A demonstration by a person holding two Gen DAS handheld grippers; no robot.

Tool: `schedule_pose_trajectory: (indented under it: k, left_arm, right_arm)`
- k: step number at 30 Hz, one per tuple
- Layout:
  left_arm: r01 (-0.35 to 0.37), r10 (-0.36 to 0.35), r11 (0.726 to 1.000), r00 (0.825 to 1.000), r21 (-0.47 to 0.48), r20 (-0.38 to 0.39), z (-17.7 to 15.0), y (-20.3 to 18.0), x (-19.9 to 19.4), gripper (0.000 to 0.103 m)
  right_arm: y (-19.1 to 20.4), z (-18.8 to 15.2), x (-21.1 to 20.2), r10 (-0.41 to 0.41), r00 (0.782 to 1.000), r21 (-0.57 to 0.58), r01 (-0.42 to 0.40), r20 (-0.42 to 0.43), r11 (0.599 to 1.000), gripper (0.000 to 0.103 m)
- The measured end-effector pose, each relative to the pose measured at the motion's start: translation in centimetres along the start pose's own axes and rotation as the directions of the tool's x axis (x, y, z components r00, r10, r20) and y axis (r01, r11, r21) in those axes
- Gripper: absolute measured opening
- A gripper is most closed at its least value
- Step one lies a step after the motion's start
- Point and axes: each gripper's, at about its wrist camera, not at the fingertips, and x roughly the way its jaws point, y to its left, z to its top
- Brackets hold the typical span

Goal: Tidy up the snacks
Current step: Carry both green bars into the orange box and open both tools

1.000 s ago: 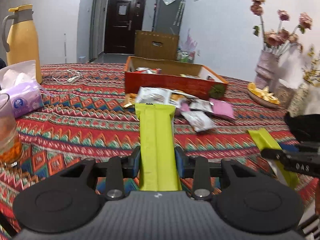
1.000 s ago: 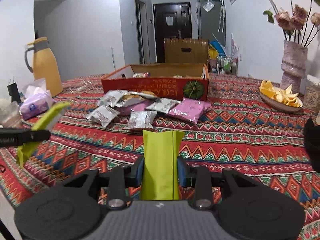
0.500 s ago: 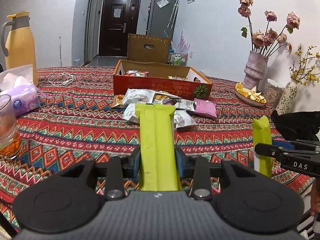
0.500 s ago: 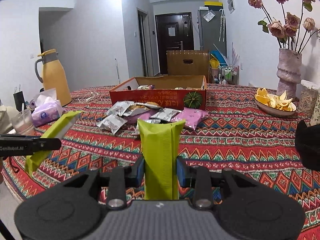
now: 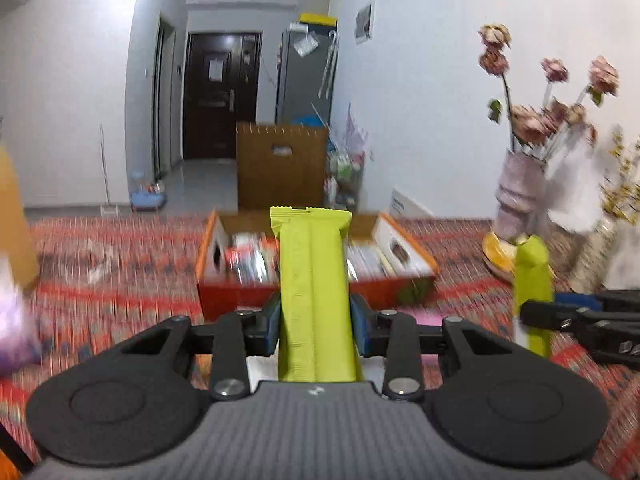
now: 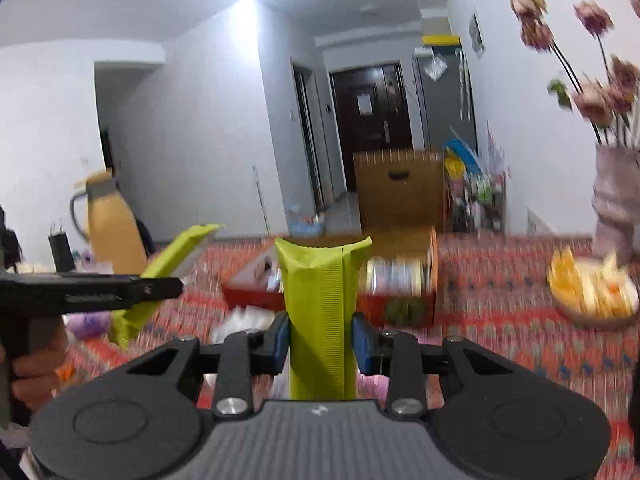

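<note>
My left gripper [image 5: 315, 326] is shut on a long lime-green snack bar [image 5: 314, 288] that stands up in front of the open red snack box [image 5: 240, 296]. My right gripper [image 6: 321, 338] is shut on a second lime-green snack bar [image 6: 320, 312], also raised before the red box [image 6: 400, 302]. Each view shows the other gripper with its bar: the right gripper [image 5: 536, 314] beside the left, and the left gripper [image 6: 160, 286] at the left of the right wrist view. Loose silver and pink snack packets [image 6: 244, 320] lie blurred on the cloth below the box.
A patterned red tablecloth [image 5: 120, 260] covers the table. A yellow jug [image 6: 108, 228] and a tissue pack [image 5: 16, 332] stand at the left. A vase of dried roses [image 5: 520, 200] and a fruit dish [image 6: 592, 292] stand at the right. A person's hand [image 6: 36, 372] holds the left gripper.
Both grippers have risen and moved toward the red box with their green bars still held. The box now looks nearer and its inside shows. The picture is blurred by motion.
</note>
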Motion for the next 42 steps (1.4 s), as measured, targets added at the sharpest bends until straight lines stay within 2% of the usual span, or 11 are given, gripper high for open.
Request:
schedule_pose_trajectory:
  k: [6,10,13,16,18,22,24,26,29,36,42]
  left_arm:
    - [0.011,-0.012,0.999,0.999,-0.037,-0.035,6.9,1.5,9.4,0.035]
    - [-0.006,-0.005,0.995,0.994,-0.100,-0.110,9.3,2.7,16.6,0.035]
    - [-0.030,0.014,0.994,0.988,-0.105,-0.153,9.1,2.9,21.9,0.035]
    - [-0.051,0.020,0.989,0.976,-0.139,-0.216,7.4,3.3,26.3,0.034]
    - [-0.088,0.048,0.986,0.963,-0.139,-0.266,6.0,3.3,28.8,0.034]
    - [-0.112,0.056,0.980,0.947,-0.164,-0.315,4.0,3.9,31.0,0.039]
    - [-0.077,0.020,0.984,0.944,-0.161,-0.330,3.4,4.1,31.1,0.046]
    - [-0.043,-0.006,0.989,0.943,-0.139,-0.333,3.3,4.0,30.8,0.046]
    - [0.000,-0.041,0.991,0.951,-0.132,-0.307,4.0,3.8,28.5,0.051]
    - [-0.058,0.052,0.998,0.977,-0.026,-0.205,6.5,5.1,19.3,0.056]
    - [-0.088,0.091,0.996,0.990,0.036,-0.106,4.6,5.8,8.3,0.072]
  right_arm:
    - [-3.3,8.2,8.9,0.086,0.996,0.080,-0.085,-0.005,0.993,0.032]
    - [-4.6,11.9,18.4,0.081,0.990,0.111,-0.069,-0.112,0.991,0.031]
    - [-6.2,11.6,25.6,0.068,0.974,0.185,-0.027,-0.217,0.982,0.031]
    - [-8.1,9.3,31.9,0.052,0.946,0.283,0.042,-0.319,0.958,0.031]
    - [-8.7,7.6,34.5,0.012,0.930,0.288,0.102,-0.368,0.952,0.031]
    - [-9.4,5.3,37.1,-0.004,0.911,0.298,0.139,-0.413,0.944,0.035]
    - [-8.9,4.8,37.4,-0.013,0.901,0.263,0.140,-0.433,0.955,0.041]
    - [-8.2,5.0,36.8,0.005,0.913,0.243,0.103,-0.408,0.965,0.055]
    - [-7.5,6.2,35.0,-0.018,0.930,0.200,0.098,-0.368,0.975,0.056]
    - [-6.1,9.6,25.2,-0.098,0.961,-0.004,0.100,-0.257,0.995,0.062]
    - [-4.5,9.0,14.8,-0.123,0.972,-0.132,0.098,-0.199,0.986,0.075]
